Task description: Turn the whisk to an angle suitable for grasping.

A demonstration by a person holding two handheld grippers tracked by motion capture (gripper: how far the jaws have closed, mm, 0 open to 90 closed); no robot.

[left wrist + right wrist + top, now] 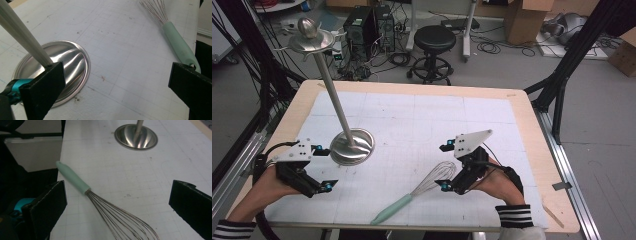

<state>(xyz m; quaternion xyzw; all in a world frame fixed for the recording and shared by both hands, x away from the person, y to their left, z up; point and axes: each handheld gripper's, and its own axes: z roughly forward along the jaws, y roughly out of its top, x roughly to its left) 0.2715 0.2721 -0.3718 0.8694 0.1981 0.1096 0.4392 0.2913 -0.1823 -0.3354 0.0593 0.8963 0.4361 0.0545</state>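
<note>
A whisk with a mint-green handle (392, 209) lies on the white mat near the table's front edge, its wire head (438, 175) pointing right. My right gripper (444, 167) is open and low over the mat, its wide jaws on either side of the wire head (120, 217) without touching it. The handle (72, 177) runs off to the left in the right gripper view. A steel stand with a round base (352, 146) and a tall pole (332, 87) stands at the left. My left gripper (324, 167) is open beside the base (52, 72), with nothing between its jaws.
The stand's top disc and knob (311, 37) lean out beyond the table's far left corner. A black stool (434, 42), computer towers (367, 25) and cardboard boxes (524, 17) stand on the floor behind the table. The whisk handle (178, 45) lies to the right in the left gripper view.
</note>
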